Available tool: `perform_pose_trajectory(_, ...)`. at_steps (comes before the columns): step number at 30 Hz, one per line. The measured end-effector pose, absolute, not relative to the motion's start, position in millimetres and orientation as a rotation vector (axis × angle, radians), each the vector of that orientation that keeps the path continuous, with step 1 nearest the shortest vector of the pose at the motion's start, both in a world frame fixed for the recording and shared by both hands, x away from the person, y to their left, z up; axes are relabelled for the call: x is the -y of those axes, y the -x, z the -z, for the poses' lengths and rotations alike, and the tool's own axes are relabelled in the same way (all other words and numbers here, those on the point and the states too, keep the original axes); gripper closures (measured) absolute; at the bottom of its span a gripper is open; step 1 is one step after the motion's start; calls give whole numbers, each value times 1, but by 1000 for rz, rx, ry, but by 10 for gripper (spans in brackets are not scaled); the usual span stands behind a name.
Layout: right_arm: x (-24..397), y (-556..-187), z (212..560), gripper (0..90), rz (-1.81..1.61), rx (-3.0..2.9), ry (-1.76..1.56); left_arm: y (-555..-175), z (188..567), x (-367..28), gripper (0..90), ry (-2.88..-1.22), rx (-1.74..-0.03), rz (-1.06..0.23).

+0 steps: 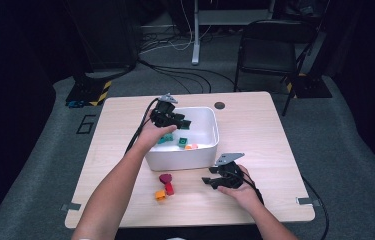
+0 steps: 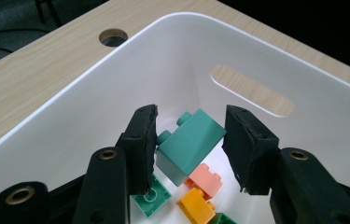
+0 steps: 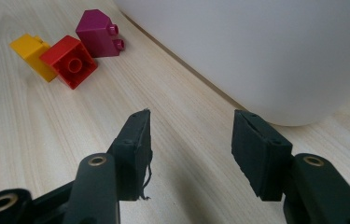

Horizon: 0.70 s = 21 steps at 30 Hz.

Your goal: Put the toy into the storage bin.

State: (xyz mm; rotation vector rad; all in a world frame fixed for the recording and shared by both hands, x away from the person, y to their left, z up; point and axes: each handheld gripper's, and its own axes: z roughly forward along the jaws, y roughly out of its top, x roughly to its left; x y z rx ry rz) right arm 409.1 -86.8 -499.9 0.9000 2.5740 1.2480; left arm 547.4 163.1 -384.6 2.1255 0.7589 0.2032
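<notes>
Over on the left, the left gripper (image 1: pixel 187 123) hangs inside the white tub (image 1: pixel 214 125), and its jaws stand about half open around a teal brick (image 2: pixel 189 145). In the left gripper view the left pad looks to be touching the brick's studded end, while a sliver of white shows at the right pad, so I can't tell whether that grip is firm. The brick is tilted, sloped face up, above a peach brick (image 2: pixel 205 179), a yellow-orange brick (image 2: pixel 196 207) and a flat green brick (image 2: pixel 151 199) on the tub floor.

To do this drop well, I'd say get low over the pile, open the jaws evenly and let the teal brick fall clear of the rim; smooth, hard plastic slides easily off a sloped face.

Moving right along the near surface (image 1: pixel 255 130), pale wood grain with a matte finish, three loose bricks sit just in front of the tub: a yellow brick (image 3: pixel 32 53), a red brick (image 3: pixel 70 60) with one round stud hollow showing, and a magenta brick (image 3: pixel 99 33), wedge-topped with two studs.

Far right, the right gripper (image 1: pixel 206 181) rests low by the tub's rounded corner, jaws well apart and holding nothing, pointed toward those three.
</notes>
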Motion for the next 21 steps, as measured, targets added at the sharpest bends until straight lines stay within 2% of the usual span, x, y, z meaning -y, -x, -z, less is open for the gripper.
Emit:
perform_pose_trajectory(6,87,-409,500,470,-1251,-2573,-910,-549,392,-160,539,-2167,-775,-199)
perform_pose_trajectory(12,87,-409,500,470,-1252,-2571,-909,-546,392,-164,477,-2162,-781,-218)
perform_pose_trajectory(21,87,-410,501,470,-1247,-2571,-906,-531,368,-187,477,-2115,-764,-261)
